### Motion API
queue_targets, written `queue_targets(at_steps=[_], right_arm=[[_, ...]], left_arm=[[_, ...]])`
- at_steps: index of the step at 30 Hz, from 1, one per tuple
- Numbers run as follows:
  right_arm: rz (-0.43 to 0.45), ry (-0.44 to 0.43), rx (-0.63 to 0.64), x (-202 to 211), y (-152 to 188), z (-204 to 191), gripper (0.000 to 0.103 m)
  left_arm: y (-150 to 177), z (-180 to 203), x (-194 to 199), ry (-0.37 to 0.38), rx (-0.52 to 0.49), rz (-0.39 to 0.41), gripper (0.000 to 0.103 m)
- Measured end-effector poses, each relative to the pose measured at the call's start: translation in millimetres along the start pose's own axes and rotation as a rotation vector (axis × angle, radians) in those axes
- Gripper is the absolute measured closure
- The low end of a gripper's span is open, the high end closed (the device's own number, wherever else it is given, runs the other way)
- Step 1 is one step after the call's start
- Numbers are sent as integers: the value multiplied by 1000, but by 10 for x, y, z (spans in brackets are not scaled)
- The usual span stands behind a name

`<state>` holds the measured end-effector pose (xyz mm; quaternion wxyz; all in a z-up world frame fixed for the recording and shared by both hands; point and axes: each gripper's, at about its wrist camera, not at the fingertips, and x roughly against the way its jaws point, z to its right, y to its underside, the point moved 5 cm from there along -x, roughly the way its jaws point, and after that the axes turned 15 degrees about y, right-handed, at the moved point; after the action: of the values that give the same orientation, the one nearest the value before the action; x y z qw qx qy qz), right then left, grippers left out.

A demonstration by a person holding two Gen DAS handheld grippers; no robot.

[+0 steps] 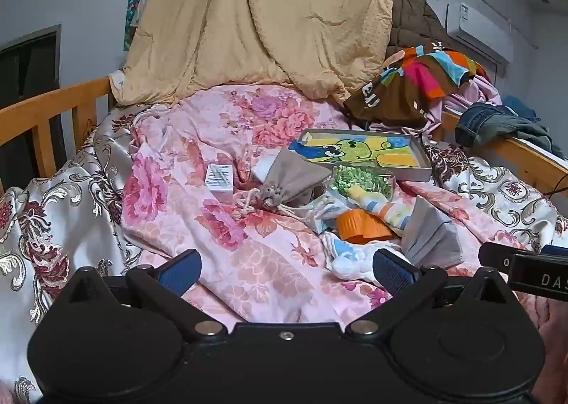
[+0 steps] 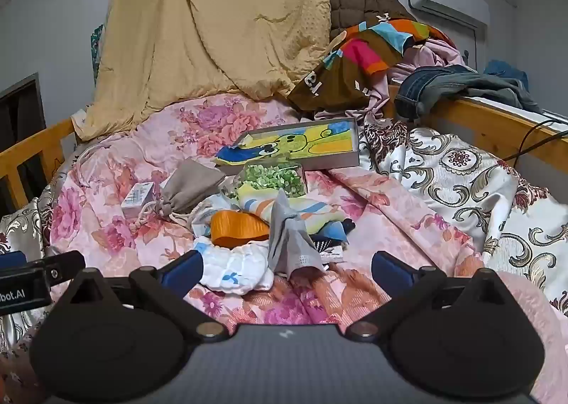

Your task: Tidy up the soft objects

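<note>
Both sets of fingers spread wide, nothing in them: your left gripper (image 1: 285, 271), right gripper (image 2: 287, 271). On the bed (image 2: 372, 191), left to right: drawstring pouch (image 2: 193, 187), limp, take its cinched neck; white cloth (image 2: 236, 267), pinch a fold; grey cloth (image 2: 289, 241), light, grab the peak.

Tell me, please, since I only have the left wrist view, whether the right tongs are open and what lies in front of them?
Observer: The right tongs stand wide open, with nothing held.
Operator: What lies nearest them?
Observer: A white cloth with blue print lies just ahead, toward their left side.
Operator: Is anything hidden beyond the grey cloth?
Observer: Yes, a dark dotted fabric lies to the right of the grey cloth.
</note>
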<state>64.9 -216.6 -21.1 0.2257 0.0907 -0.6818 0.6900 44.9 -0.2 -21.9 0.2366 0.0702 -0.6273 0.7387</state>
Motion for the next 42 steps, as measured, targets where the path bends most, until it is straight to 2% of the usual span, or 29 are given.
queue_targets(at_steps=[7, 11, 42], right_arm=[[-8, 3, 6, -8, 6, -13, 0], [-8, 4, 3, -10, 8, -11, 0], [-16, 6, 8, -32, 10, -6, 0]], left_arm=[[-4, 66, -11, 28, -14, -2, 1], [-33, 19, 12, 19, 11, 5, 1], [9, 4, -13, 14, 0, -1, 1]])
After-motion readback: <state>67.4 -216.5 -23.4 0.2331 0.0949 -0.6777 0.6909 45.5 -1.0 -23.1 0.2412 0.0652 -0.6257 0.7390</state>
